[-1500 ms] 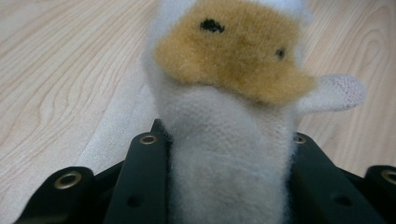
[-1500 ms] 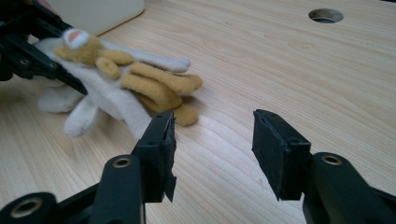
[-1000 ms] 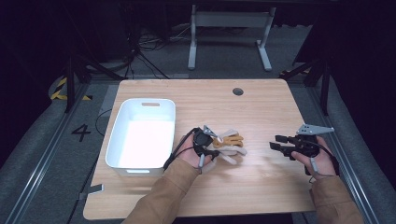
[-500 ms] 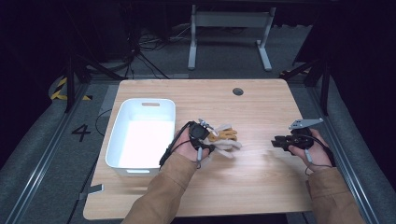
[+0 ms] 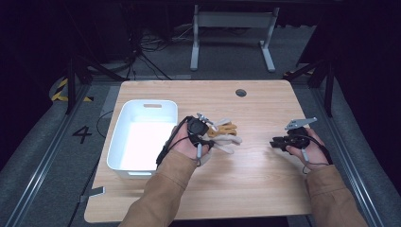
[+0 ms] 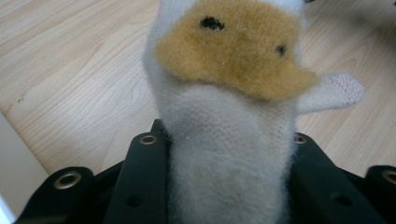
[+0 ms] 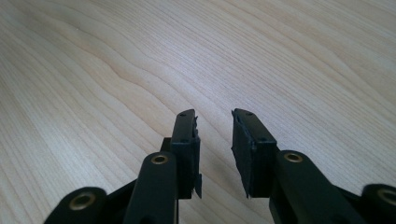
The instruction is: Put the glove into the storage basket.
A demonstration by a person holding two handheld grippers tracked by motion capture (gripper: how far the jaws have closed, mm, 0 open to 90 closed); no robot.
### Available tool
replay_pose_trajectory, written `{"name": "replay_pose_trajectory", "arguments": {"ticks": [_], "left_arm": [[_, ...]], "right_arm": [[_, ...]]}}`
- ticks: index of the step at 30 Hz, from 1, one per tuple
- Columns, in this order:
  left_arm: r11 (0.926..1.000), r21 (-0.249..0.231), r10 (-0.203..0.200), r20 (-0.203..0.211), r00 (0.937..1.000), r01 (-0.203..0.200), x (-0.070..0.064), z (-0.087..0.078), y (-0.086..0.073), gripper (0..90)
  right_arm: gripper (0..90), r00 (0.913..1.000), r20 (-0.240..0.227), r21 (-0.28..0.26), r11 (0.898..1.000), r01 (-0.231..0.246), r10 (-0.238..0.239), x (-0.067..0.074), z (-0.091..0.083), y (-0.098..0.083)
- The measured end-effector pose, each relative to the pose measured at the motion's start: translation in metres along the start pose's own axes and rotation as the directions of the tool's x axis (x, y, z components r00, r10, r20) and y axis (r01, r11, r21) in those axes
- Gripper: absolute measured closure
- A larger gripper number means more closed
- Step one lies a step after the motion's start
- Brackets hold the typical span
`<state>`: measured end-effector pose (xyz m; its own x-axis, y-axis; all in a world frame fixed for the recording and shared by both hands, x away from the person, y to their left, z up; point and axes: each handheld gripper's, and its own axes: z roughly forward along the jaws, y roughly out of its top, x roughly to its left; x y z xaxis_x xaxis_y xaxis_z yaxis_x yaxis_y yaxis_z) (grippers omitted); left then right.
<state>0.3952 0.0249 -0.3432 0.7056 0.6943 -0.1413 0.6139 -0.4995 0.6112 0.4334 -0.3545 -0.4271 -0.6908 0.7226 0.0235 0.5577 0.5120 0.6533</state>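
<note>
- High view: a white bin (image 5: 142, 137) sits on the left part of the wooden table (image 5: 255, 179); its inside looks bright and bare, though glare hides detail. Just to its right the left tool (image 5: 204, 134) lies over a small heap of soft toys (image 5: 226, 134), white and tan, resting on the table outside the bin. The right tool (image 5: 279, 142) is near the table's right edge, well apart from the toys, pointing left
- Left gripper view: the two black jaws stand on either side of a grey-white plush body, pressed against it, so this tool has the soft toy clamped. The toy carries a tan fuzzy patch with two dark dots, and a pale limb sticks out to the right above the wood
- Right gripper view: the jaws stand slightly apart with a narrow gap, nothing between them, bare wood beneath
</note>
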Motion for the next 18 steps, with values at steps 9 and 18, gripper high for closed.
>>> {"name": "replay_pose_trajectory", "arguments": {"ticks": [9, 18], "left_arm": [[0.9986, 0.009, -0.052, -0.008, 0.9986, 0.052, 0.011, -0.009, 0.005, 66.8], [0.9858, 0.026, -0.163, -0.074, 0.9838, 0.166, 0.025, -0.02, 0.018, 66.8]], "right_arm": [[71.1, 0.9995, -0.027, 0.001, 1.0, -0.012, 0.012, 0.0, 0.003, -0.004], [70.7, 0.9983, -0.046, -0.013, 0.999, -0.037, 0.036, 0.0, 0.001, -0.01]]}}
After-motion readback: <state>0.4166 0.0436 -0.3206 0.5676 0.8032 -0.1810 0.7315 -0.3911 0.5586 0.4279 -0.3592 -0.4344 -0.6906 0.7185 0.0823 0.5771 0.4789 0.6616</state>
